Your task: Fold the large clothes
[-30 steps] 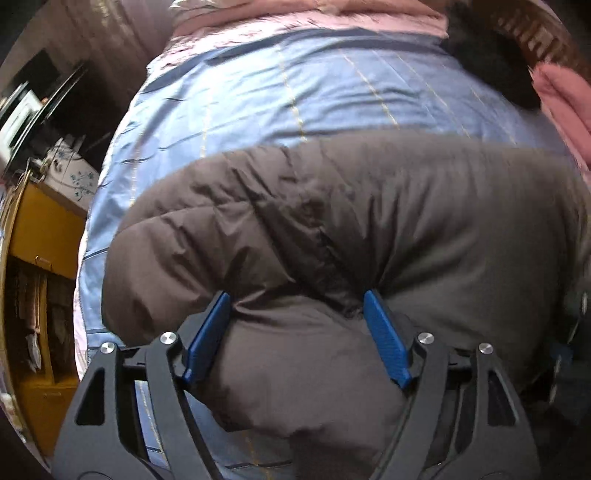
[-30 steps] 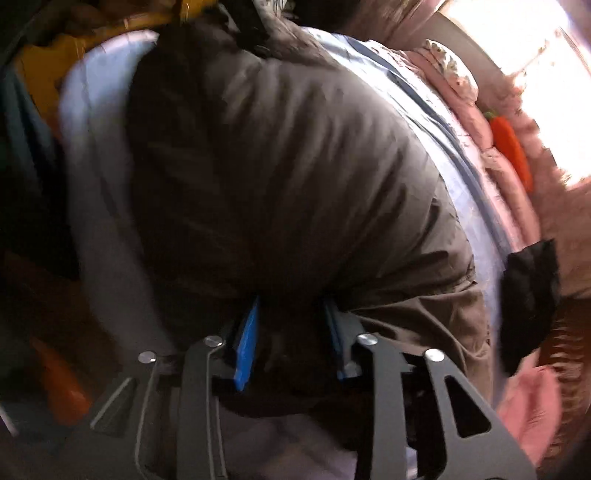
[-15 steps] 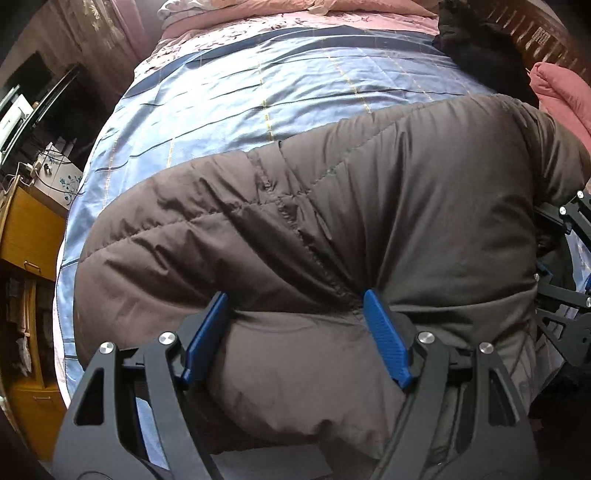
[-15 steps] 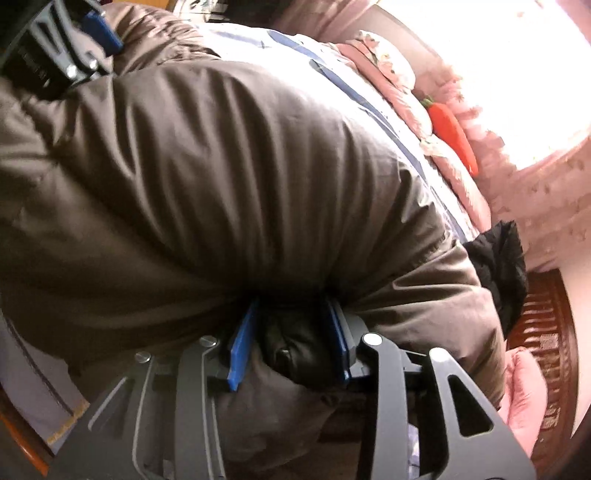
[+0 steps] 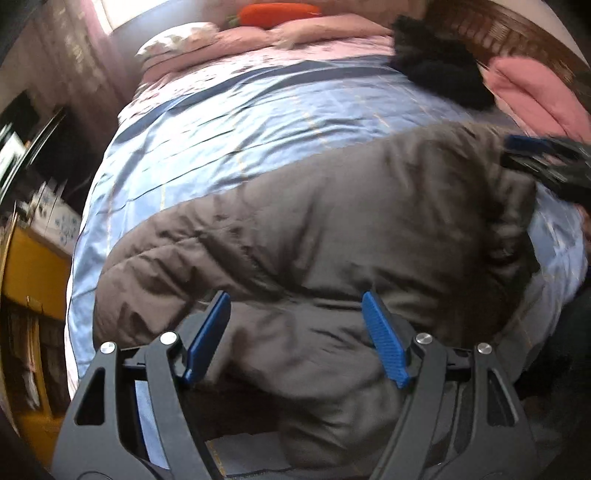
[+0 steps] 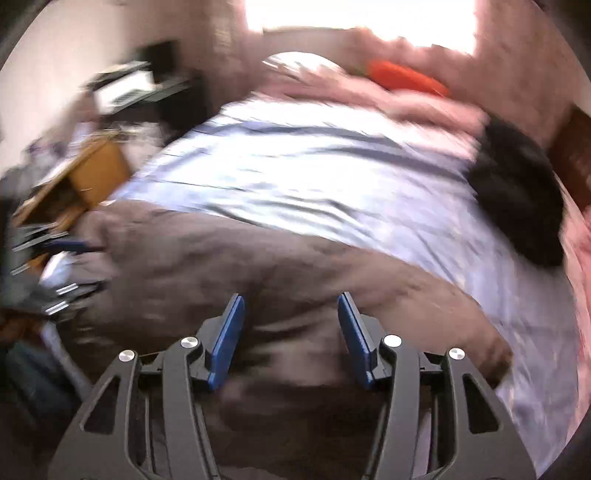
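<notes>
A puffy brown jacket (image 5: 332, 229) lies across the near part of the bed's light blue cover (image 5: 240, 129). My left gripper (image 5: 295, 299) stands with its blue pads wide apart, and a thick fold of the jacket fills the space between them. The right wrist view is blurred. There, the jacket (image 6: 221, 258) stretches from the left edge to the lower right. My right gripper (image 6: 291, 297) is opening its jaws, with jacket cloth lying loose between the pads. The right gripper (image 5: 546, 162) also shows at the jacket's far right end in the left wrist view.
A black garment (image 5: 439, 74) lies near the head of the bed beside a pink pillow (image 5: 535, 88). An orange plush carrot (image 5: 277, 13) rests on the far pillows. A yellow cabinet (image 5: 29, 266) stands close to the bed's left side. Beyond the jacket the blue cover (image 6: 314, 166) is bare.
The right gripper's pads have spread apart off the fold they pinched, and its view has rolled to look across the bed. The left view has drawn back, still holding its fold.
</notes>
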`<state>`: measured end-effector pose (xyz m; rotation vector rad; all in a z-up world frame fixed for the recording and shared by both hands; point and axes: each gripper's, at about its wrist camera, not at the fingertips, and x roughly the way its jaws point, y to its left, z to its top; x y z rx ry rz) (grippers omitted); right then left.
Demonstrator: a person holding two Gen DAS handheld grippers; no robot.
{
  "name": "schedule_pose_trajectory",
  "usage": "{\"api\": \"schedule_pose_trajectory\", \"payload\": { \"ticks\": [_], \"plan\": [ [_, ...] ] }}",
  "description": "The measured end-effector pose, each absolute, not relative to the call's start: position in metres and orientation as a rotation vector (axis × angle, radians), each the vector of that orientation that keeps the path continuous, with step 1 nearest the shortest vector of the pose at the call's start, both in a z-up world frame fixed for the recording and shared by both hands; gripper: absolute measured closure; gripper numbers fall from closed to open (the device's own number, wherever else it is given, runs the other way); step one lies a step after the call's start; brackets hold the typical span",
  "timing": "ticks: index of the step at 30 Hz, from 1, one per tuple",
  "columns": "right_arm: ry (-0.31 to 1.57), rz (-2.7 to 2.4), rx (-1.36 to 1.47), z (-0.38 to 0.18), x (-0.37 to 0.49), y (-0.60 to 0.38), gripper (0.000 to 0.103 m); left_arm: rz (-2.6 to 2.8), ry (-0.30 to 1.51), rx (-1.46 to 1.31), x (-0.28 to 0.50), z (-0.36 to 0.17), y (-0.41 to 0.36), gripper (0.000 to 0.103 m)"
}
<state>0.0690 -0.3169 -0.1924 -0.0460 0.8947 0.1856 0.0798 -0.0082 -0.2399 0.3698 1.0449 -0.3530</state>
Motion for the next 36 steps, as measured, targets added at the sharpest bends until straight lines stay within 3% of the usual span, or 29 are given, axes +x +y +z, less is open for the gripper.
{"api": "schedule_pose_trajectory", "payload": {
  "ticks": [1,4,14,20,24,26,29,33,36],
  "plan": [
    [0.918,0.154,-0.05,-0.2,0.073,-0.32,0.058,-0.356,1.05,0.411,0.073,-0.245,-0.015,0.028],
    [1.018,0.06,-0.073,-0.227,0.087,-0.329,0.062,-0.347,1.047,0.494,0.065,-0.257,-0.023,0.028],
    [1.235,-0.069,-0.267,-0.309,0.095,-0.302,0.063,-0.329,1.132,0.577,0.068,-0.31,-0.038,0.025],
    [1.255,-0.03,-0.116,-0.284,0.086,-0.314,0.063,-0.327,1.156,0.536,0.075,-0.31,-0.035,0.024],
    [1.034,0.205,-0.085,-0.207,0.039,-0.292,0.063,-0.332,1.158,0.436,0.075,-0.29,-0.015,0.024],
    [0.994,0.326,-0.136,-0.198,0.019,-0.268,0.063,-0.332,1.166,0.426,0.074,-0.288,-0.012,0.024],
    [1.085,0.394,-0.236,-0.229,0.007,-0.233,0.063,-0.32,1.167,0.465,0.071,-0.294,-0.016,0.022],
    [1.164,0.318,-0.348,-0.269,0.003,-0.214,0.062,-0.292,1.205,0.474,0.074,-0.313,-0.017,0.008],
    [1.179,0.287,-0.429,-0.282,0.004,-0.201,0.062,-0.272,1.21,0.507,0.069,-0.326,-0.025,0.006]
  ]
}}
